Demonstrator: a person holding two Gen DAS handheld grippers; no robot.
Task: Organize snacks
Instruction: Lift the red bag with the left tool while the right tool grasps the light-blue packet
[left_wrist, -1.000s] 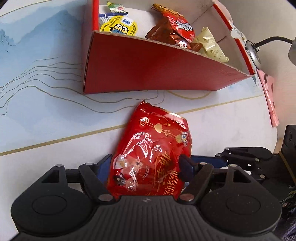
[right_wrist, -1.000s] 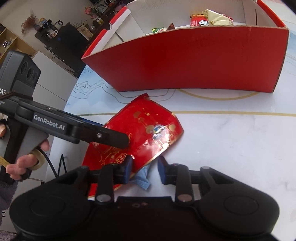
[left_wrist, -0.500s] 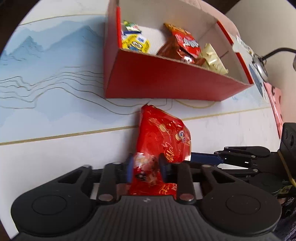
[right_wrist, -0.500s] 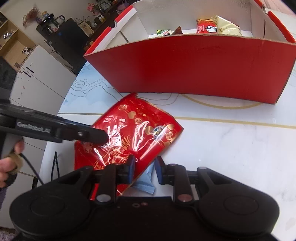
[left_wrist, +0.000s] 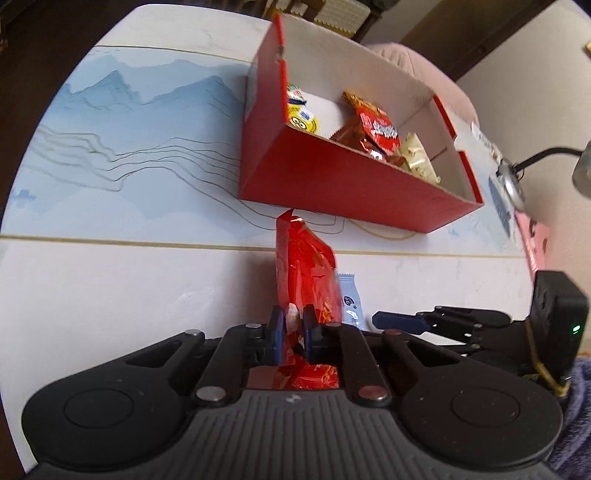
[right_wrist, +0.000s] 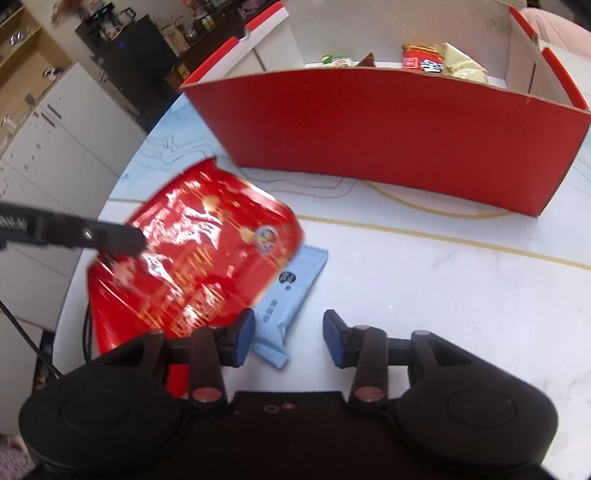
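**Carry the red bag to the box**

My left gripper (left_wrist: 293, 334) is clamped on the red snack bag (left_wrist: 306, 266), lifted edge-up just before the red box (left_wrist: 343, 184). I should clear the near wall before releasing. My right gripper (right_wrist: 289, 338) is opening, pads clear of the blue packet (right_wrist: 286, 295) lying on the table (right_wrist: 424, 280).

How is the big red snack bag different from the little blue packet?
The red bag is large, shiny and pinched by the left gripper; the blue packet is small, dull and lies flat on the table, with no fingers touching it. The red bag overlaps the blue packet. Both are still outside the red box.
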